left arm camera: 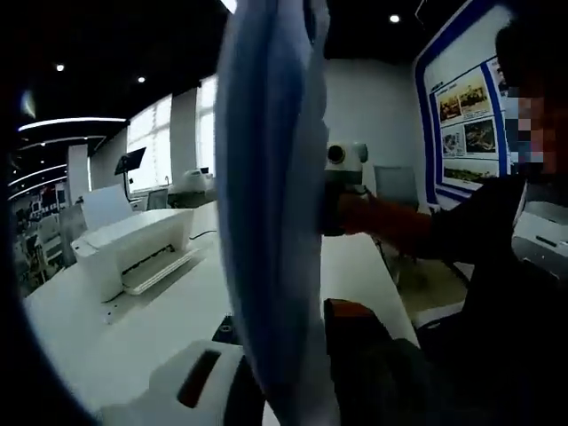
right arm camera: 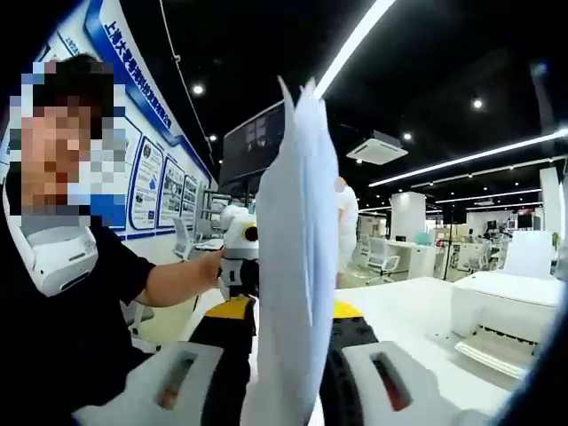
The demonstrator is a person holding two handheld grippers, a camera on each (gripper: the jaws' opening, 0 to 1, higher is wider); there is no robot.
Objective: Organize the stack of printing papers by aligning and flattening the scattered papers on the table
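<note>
A stack of white printing papers (left arm camera: 275, 204) stands on edge, held upright above the white table (left arm camera: 106, 328). In the left gripper view my left gripper (left arm camera: 282, 364) is shut on the stack's near edge, one jaw on each side. My right gripper (left arm camera: 342, 173) clamps the far edge, with a person's hand behind it. In the right gripper view the same paper stack (right arm camera: 297, 231) rises between the jaws of my right gripper (right arm camera: 288, 364), which is shut on it. Beyond it, my left gripper (right arm camera: 240, 248) holds the other edge. The sheets' top edges look slightly uneven.
A white printer (left arm camera: 133, 248) sits on the table to one side, also seen as the printer (right arm camera: 510, 311) in the right gripper view. The person (right arm camera: 62, 293) holding the grippers stands at the table's edge (right arm camera: 408, 311). Office chairs and desks stand farther back.
</note>
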